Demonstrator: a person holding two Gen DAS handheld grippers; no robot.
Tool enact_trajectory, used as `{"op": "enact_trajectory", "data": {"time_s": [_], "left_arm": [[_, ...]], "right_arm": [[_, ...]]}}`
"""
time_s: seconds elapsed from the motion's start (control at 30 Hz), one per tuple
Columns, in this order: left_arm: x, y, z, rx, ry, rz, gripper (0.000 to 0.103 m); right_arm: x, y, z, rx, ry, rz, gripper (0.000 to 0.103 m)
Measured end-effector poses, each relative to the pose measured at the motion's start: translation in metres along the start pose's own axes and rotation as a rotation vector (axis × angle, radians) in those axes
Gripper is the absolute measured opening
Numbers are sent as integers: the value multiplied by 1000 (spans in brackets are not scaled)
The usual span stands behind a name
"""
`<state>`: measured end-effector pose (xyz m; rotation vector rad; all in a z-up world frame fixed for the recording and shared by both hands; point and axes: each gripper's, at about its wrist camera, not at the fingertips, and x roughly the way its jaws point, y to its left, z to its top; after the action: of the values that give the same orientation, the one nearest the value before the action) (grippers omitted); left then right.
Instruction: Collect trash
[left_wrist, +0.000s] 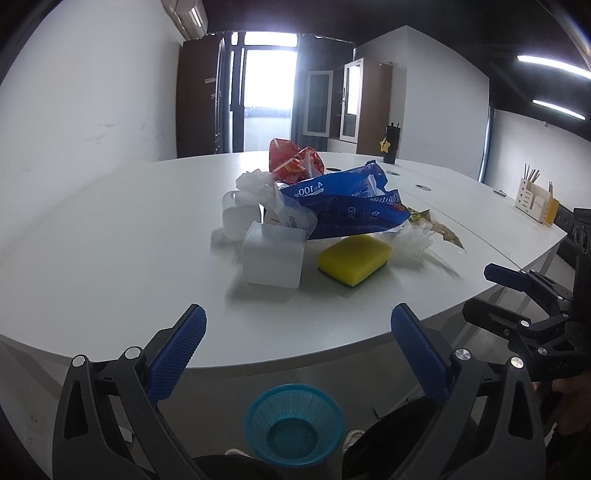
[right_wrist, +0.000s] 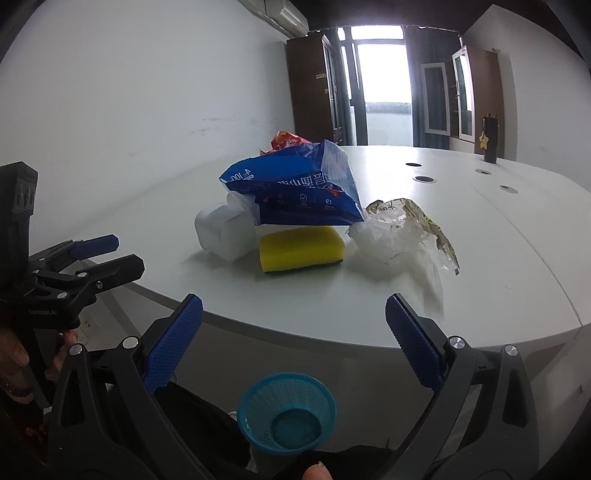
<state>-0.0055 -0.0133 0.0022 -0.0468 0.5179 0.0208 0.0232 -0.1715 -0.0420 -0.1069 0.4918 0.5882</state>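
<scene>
Left wrist view: the left hand-held gripper (left_wrist: 298, 350) is held off the near edge of the white surface (left_wrist: 110, 258) with its blue pads spread wide apart and nothing between them. The right hand-held gripper (right_wrist: 293, 345) is seen the same way in the right wrist view, jaws apart and empty.

The trash is heaped near the middle of the surface, well apart from both grippers: a blue plastic bag (left_wrist: 347, 205) lying over the pile, a red wrapper (left_wrist: 291, 158) behind it, crumpled clear plastic (right_wrist: 391, 236) with a printed foil wrapper (right_wrist: 413, 210) to the right. Mixed in are a yellow sponge (left_wrist: 354, 264) and two translucent white containers (left_wrist: 273, 258), which may not be trash at all. A blue mesh basket (left_wrist: 295, 424) is seen below the surface edge, between the jaws, apparently the place for the rubbish.

Nothing appears collected yet. The chief risk is judged to be in the overlap: the blue bag rests over the sponge and against the containers, so a pull on it could drag or tip them. Thin film may also slip from the pads or be pinched only in part. The basket looks small for the bulky bag, so spilling at the drop is possible.
</scene>
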Motion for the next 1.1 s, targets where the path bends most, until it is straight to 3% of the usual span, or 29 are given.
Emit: {"op": "enact_trajectory", "data": {"time_s": [0.07, 0.17, 1.1], "left_arm": [[-1, 3, 0, -10, -17, 16, 98], [-2, 6, 1, -27, -19, -27, 98], [-8, 9, 4, -31, -60, -14, 98]], "right_arm": [[2, -1, -1, 0, 7, -4, 95], [3, -1, -2, 0, 8, -3, 95], [-2, -13, 0, 39, -3, -54, 95]]}}
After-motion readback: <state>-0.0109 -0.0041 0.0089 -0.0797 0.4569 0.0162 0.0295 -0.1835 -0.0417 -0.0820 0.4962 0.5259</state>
